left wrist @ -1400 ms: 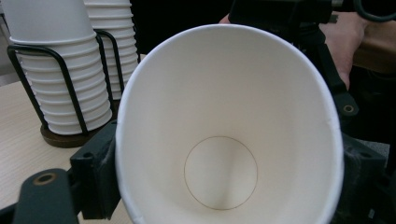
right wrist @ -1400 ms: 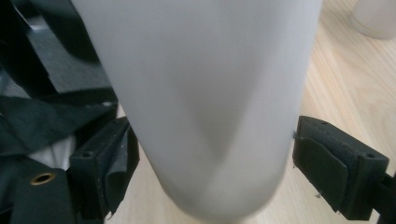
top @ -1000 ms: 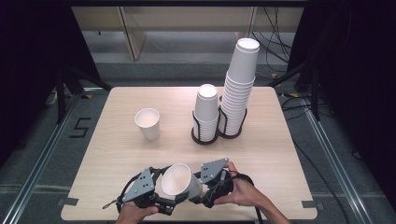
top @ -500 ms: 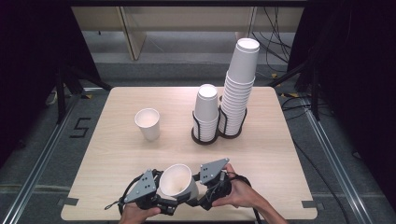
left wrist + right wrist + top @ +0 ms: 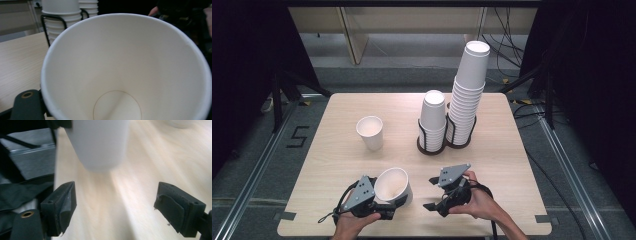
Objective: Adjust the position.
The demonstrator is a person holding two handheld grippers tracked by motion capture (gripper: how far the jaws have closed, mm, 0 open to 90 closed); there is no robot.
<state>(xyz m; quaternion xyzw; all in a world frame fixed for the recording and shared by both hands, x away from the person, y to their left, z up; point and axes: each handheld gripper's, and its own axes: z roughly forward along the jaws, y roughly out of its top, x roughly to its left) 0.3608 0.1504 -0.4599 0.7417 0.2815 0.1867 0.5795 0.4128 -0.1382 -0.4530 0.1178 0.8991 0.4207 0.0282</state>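
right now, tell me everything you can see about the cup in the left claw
The cup is plain white, paper by the look of it, with a rolled rim and a round flat bottom seen in the left gripper view. It is empty and clean inside. The left claw grips it low near the table's front edge, tilted so its mouth faces up and toward the camera. The right claw stands open beside it, apart from it.

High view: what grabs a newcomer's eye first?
Probably the tall cup stack in its black wire holder at the table's far right, towering over the shorter stack beside it. Next, the tilted paper cup held by the left gripper at the near edge, mouth toward the camera, with the right gripper open just beside it. A lone upright cup stands mid-left.
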